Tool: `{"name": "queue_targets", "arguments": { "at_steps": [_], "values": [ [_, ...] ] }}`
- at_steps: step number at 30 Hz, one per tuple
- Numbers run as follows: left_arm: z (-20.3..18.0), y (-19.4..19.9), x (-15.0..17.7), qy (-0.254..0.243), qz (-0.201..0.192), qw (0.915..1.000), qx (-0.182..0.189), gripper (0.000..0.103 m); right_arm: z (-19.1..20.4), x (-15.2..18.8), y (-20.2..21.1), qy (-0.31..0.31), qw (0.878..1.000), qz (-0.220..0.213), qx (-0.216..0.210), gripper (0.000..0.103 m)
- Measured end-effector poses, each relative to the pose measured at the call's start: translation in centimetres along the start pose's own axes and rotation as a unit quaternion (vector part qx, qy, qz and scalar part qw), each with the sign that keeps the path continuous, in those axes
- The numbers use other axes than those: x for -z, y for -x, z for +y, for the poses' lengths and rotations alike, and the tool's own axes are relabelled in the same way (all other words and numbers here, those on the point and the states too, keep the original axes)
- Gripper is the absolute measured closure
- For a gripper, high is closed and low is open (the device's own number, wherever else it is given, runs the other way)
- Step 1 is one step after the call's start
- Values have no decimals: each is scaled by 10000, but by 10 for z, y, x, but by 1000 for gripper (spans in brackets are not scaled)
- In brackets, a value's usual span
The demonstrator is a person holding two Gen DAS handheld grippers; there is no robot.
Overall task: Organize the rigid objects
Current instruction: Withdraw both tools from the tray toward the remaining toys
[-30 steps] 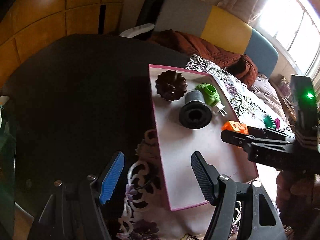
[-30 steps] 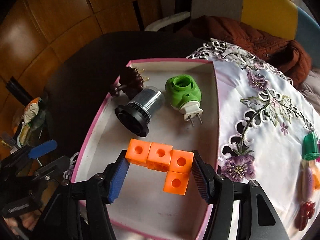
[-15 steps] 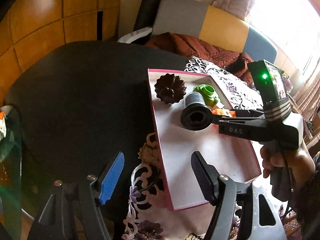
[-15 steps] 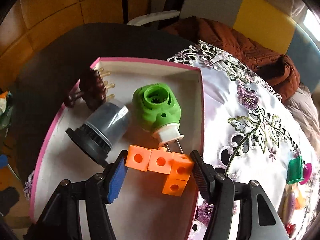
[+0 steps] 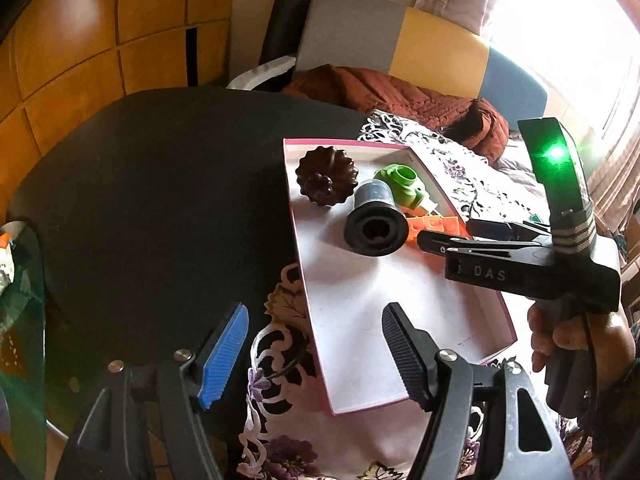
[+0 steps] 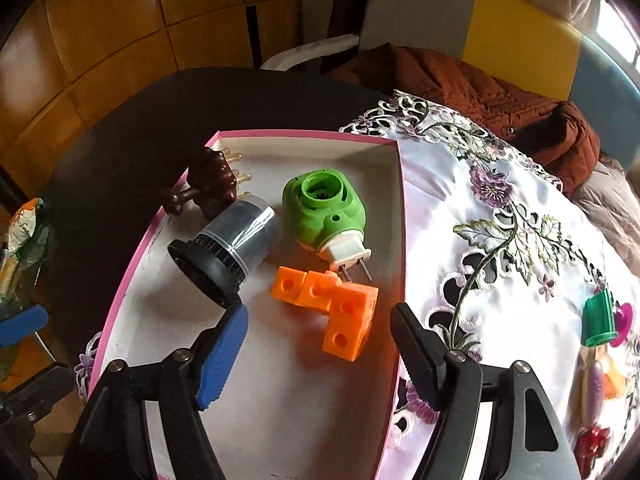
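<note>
The orange blocks (image 6: 334, 308) had left the right gripper (image 6: 320, 344) – jaws opening, clear of them; left gripper (image 5: 316, 352) spread, empty. Four things in one box (image 6: 304, 136); brown one (image 6: 212, 184) half hidden.

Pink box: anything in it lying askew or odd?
Yes. In the pink box, the grey jar lies on its side, and the orange blocks rest against the green plug's prongs.
</note>
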State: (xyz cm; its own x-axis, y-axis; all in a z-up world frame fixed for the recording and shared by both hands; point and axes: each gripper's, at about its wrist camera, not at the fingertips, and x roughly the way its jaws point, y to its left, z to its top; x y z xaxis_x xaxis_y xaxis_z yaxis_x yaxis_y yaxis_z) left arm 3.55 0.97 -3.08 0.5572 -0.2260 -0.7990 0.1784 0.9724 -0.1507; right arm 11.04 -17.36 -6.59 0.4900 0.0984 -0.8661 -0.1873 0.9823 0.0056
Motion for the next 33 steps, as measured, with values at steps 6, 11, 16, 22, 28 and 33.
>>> {"name": "queue_targets", "arguments": {
  "at_steps": [6,11,16,22,28,33],
  "values": [
    [-8,1,0,-99,-7,9999,-28,33,-8,6,19,-163,9996,-217,-92,23],
    [-17,2,1,-246,-11,9997,-45,33,-18,9,36,-254,9987,-424,-92,21],
    [-27,3,3,-406,13,9992,-39,32,-34,15,50,-399,9976,-556,-57,19],
    [-39,2,2,-523,56,9986,82,33,-69,26,65,-685,9954,-646,148,17],
    [-49,2,0,-561,98,9981,235,33,-119,41,78,-1049,9912,-639,498,17],
    [-68,4,-5,-833,81,9958,380,33,-180,57,100,-1530,9808,-730,961,16]
  ]
}}
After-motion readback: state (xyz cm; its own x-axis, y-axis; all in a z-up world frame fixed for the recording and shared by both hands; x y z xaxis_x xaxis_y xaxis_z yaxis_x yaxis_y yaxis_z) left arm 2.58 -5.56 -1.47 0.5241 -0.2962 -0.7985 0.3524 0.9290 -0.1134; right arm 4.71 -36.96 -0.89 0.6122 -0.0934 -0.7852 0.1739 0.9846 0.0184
